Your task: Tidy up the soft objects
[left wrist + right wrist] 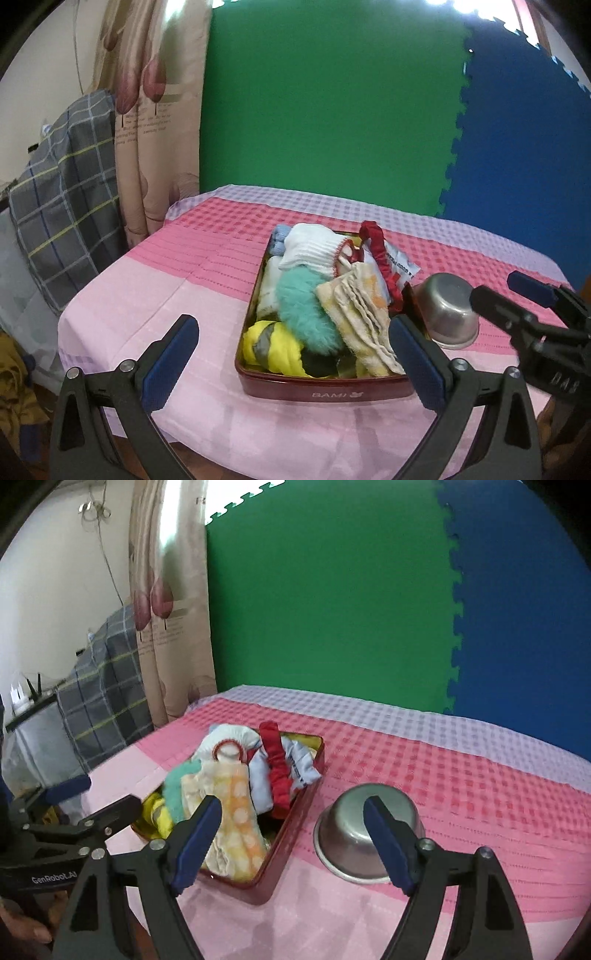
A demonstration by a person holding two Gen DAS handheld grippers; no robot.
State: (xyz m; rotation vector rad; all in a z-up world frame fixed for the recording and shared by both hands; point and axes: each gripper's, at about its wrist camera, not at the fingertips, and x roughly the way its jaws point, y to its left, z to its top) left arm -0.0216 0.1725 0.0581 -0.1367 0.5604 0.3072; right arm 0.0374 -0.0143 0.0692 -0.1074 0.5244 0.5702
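Both grippers are wide open and hold nothing. The left gripper (pixel 291 358) hangs in front of the red tin (pixel 325 387), which is piled with socks, a fuzzy teal thing (pixel 306 310) and a folded cloth (pixel 354 314). The right gripper (pixel 291 830) hangs between the tin and the upside-down metal bowl (pixel 354 834). It looks like sorting has not started. Next, one gripper needs to come down and pinch a top soft thing.

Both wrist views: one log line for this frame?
left gripper: open, empty | right gripper: open, empty | red tin: full of soft items | steel bowl: upside down beside tin
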